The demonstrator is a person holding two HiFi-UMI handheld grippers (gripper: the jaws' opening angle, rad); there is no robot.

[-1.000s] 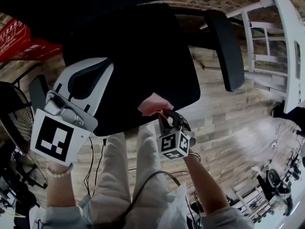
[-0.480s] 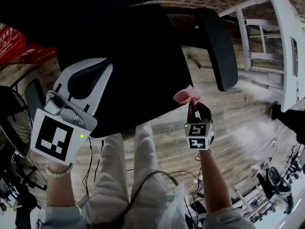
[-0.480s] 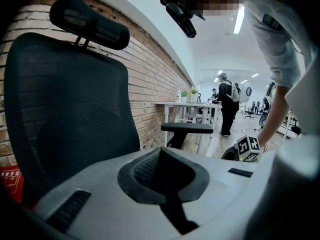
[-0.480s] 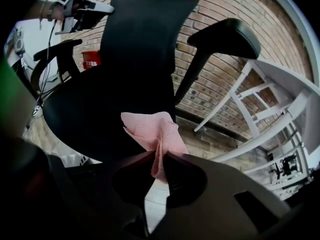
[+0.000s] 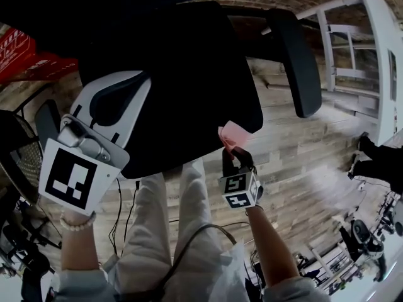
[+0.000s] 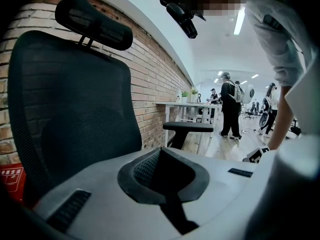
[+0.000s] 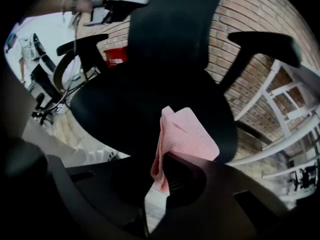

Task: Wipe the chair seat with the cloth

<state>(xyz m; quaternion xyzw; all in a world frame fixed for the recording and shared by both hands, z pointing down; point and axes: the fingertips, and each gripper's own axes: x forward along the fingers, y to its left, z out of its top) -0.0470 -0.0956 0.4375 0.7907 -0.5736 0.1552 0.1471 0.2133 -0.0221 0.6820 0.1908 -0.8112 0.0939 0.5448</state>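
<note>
1. The right gripper (image 5: 230,153) has its black jaws closed tight on a pink cloth (image 5: 233,134), which sticks out folded beyond the tips.
2. The cloth hangs at the front right edge of the black chair seat (image 5: 189,87); whether it touches the seat cannot be told.
3. The left gripper (image 5: 143,88), white, has its jaws closed with nothing between them, and it lies over the seat's left side.
4. The seat is a dark, matte cushion, with a black armrest (image 5: 299,61) to its right and a mesh backrest (image 6: 65,109) topped by a headrest (image 6: 95,21).
5. The floor (image 5: 302,162) is pale wooden planking.
6. A brick wall (image 6: 155,79) runs behind the chair, with a white desk (image 5: 352,43) against it and a red crate (image 5: 25,52) to the left.
7. Further down the room, people (image 6: 230,104) stand under ceiling strip lights.
</note>
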